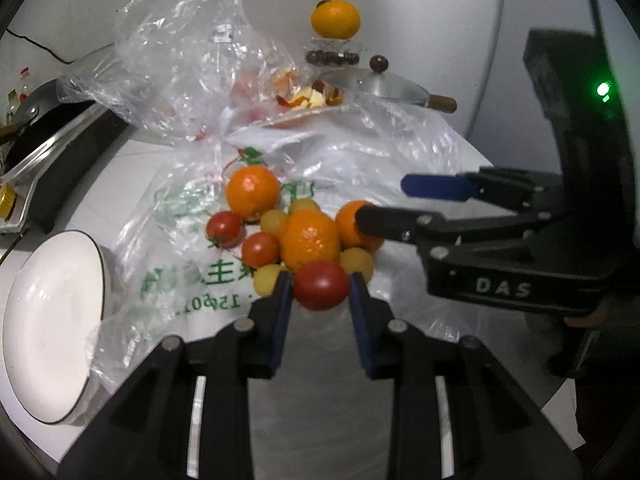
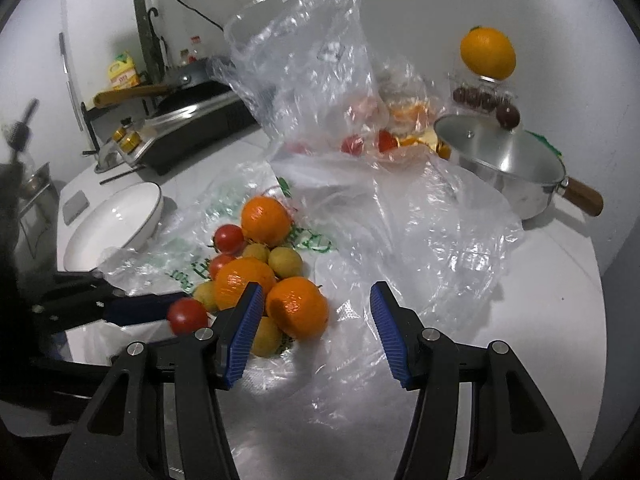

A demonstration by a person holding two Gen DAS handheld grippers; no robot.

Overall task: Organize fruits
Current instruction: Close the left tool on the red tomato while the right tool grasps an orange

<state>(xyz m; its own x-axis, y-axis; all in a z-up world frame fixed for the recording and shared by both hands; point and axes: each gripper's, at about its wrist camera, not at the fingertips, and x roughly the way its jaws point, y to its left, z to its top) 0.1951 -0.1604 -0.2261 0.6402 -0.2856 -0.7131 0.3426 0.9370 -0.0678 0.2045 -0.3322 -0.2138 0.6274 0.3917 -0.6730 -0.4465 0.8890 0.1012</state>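
Note:
Several oranges and red and yellow cherry tomatoes lie heaped on a green-printed plastic bag (image 1: 188,280). My left gripper (image 1: 320,294) is shut on a red tomato (image 1: 321,286) at the near edge of the heap, its blue pads pressing both sides. The right wrist view shows the same tomato (image 2: 187,316) in the left gripper (image 2: 182,318), slightly above the bag. My right gripper (image 2: 316,300) stands open. An orange (image 2: 298,308) sits between its fingers beside the left pad, not gripped. From the left wrist view, the right gripper (image 1: 382,202) reaches in from the right over that orange (image 1: 354,222).
A white bowl (image 1: 52,320) (image 2: 116,224) stands left of the heap. Behind are a crumpled clear bag (image 2: 304,60) with fruit scraps, a lidded steel pot (image 2: 504,164) with a wooden handle, an orange on a clear box (image 2: 487,53), and a cooktop (image 2: 192,128) with a pan.

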